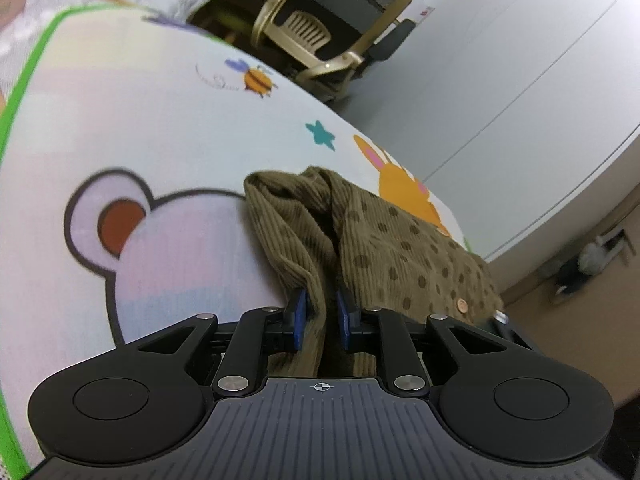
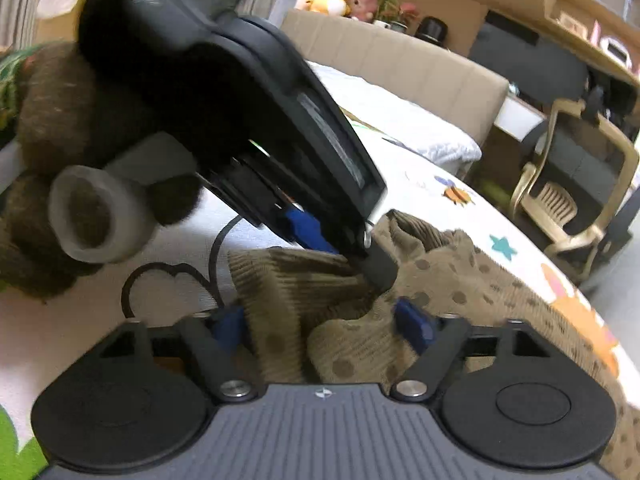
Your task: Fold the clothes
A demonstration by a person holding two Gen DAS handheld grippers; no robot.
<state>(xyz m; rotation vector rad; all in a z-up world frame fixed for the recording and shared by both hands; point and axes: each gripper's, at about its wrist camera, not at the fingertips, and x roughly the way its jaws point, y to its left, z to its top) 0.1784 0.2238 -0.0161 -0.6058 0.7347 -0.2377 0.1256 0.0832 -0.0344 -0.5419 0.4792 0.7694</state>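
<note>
An olive corduroy garment (image 1: pixel 400 248) with dark dots and a small orange button lies bunched on a cartoon play mat (image 1: pixel 168 128). My left gripper (image 1: pixel 322 314) is shut on a raised fold of it, the cloth pinched between the blue pads. In the right wrist view the same garment (image 2: pixel 472 280) spreads to the right. The left gripper (image 2: pixel 348 254) comes down from the upper left onto its fold, held by a hand in a fuzzy brown sleeve (image 2: pixel 60 120). My right gripper (image 2: pixel 322 326) stands open just below, its blue pads wide apart with bunched cloth between them.
The mat (image 2: pixel 420 184) carries bear, bee, star and rabbit prints and has a green border. A beige office chair (image 2: pixel 572 200) stands beyond its far edge. A bed with a white quilt (image 2: pixel 400 120) and a padded headboard lies behind. Grey floor lies right of the mat.
</note>
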